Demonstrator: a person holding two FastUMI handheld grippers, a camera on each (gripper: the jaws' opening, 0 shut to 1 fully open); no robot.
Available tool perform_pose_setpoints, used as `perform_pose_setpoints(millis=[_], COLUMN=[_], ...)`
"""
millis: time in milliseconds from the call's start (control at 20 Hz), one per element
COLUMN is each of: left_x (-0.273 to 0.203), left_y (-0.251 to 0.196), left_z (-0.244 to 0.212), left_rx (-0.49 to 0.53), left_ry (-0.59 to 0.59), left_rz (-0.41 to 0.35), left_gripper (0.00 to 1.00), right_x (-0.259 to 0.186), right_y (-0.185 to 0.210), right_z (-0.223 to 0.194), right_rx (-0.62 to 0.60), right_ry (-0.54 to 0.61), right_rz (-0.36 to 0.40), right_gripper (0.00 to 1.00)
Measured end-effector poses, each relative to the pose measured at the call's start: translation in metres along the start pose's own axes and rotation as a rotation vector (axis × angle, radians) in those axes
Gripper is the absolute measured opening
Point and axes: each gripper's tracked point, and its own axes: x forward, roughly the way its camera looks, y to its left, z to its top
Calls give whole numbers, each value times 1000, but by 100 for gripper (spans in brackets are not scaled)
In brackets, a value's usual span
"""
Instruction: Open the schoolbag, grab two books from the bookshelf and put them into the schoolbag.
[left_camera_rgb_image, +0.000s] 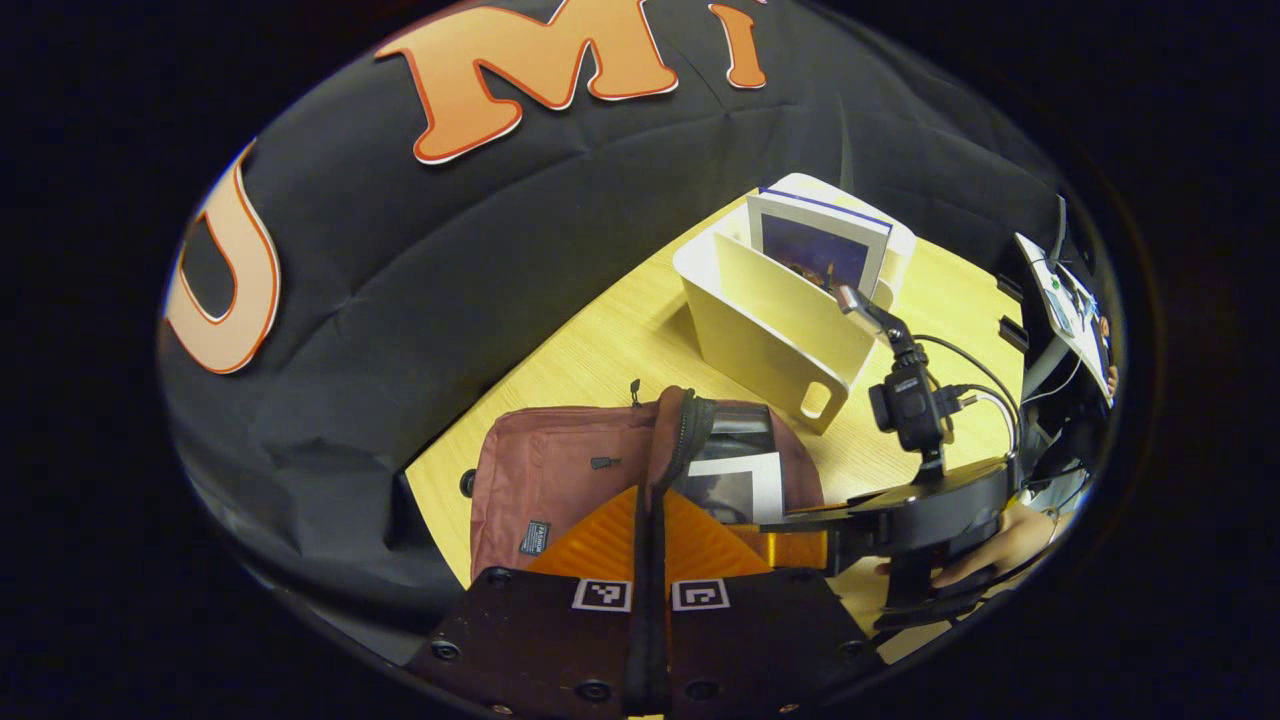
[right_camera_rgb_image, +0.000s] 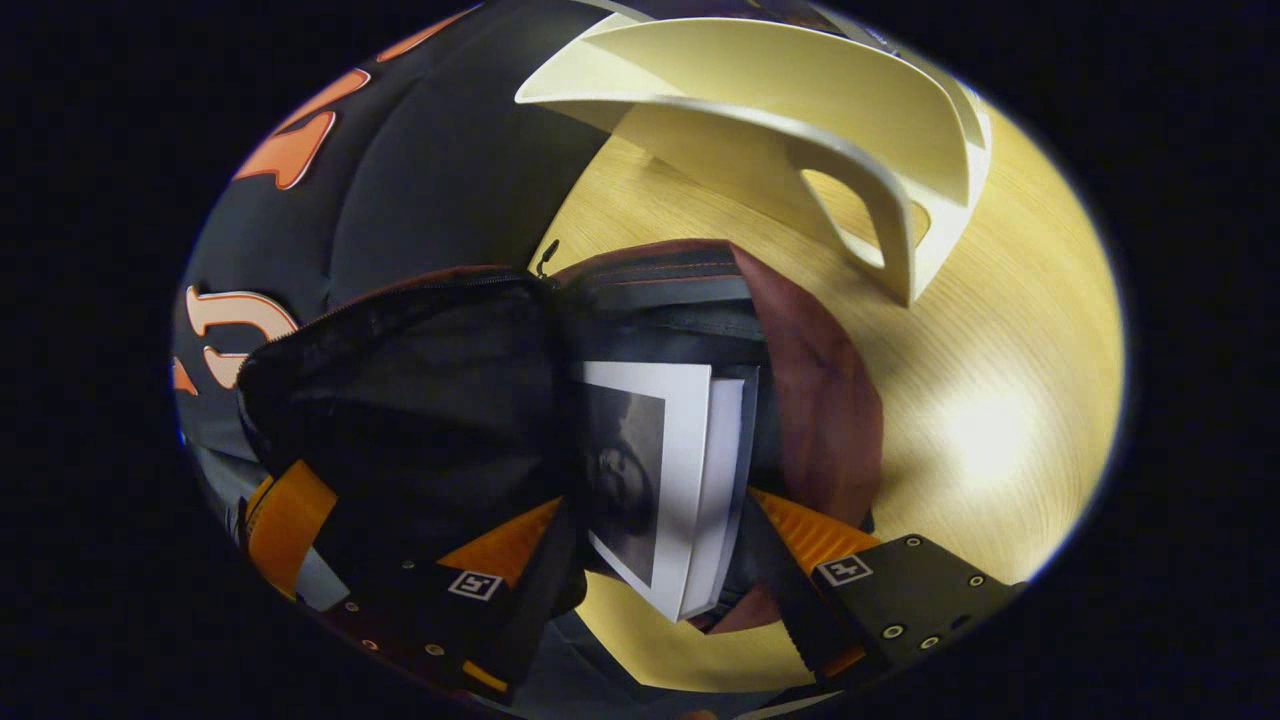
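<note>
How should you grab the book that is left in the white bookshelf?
Grip the book by its top edge, coming down from above. It stands upright in the white bookshelf, whose walls cover its lower part, so only the top sticks out free. Close one finger on each cover, probably near the middle so it lifts straight.

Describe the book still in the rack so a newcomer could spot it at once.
On the wooden table, beyond the red schoolbag, stands a cream rack. The book stands upright inside it, dark blue cover, unlike the grey-and-white book entering the bag.
</note>
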Motion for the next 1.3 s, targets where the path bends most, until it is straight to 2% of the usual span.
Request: perform_pose_setpoints(millis=[250, 450, 650, 900, 1100, 1300], left_x=[2, 3, 5, 5, 6, 6], left_y=[-4, -9, -9, -11, -14, -13], left_z=[-6, -10, -14, -14, -13, -14], left_rx=[-11, -18, -32, -48, -54, -56], left_ry=[-1, -2, 0, -5, -7, -4], left_rz=[-6, -9, -13, -16, -23, -25], left_gripper=[1, 1, 1, 1, 1, 1], right_x=[-32, -71, -122, -181, -221, -241], right_y=[-15, -38, -68, -94, -76, -34], right_z=[22, 35, 65, 121, 172, 209], right_rx=[11, -48, -185, -424, -594, -728], right_ry=[-37, -70, -128, -197, -253, -285], right_rz=[10, -6, -78, -240, -324, -356], right_gripper=[97, 98, 98, 98, 98, 98])
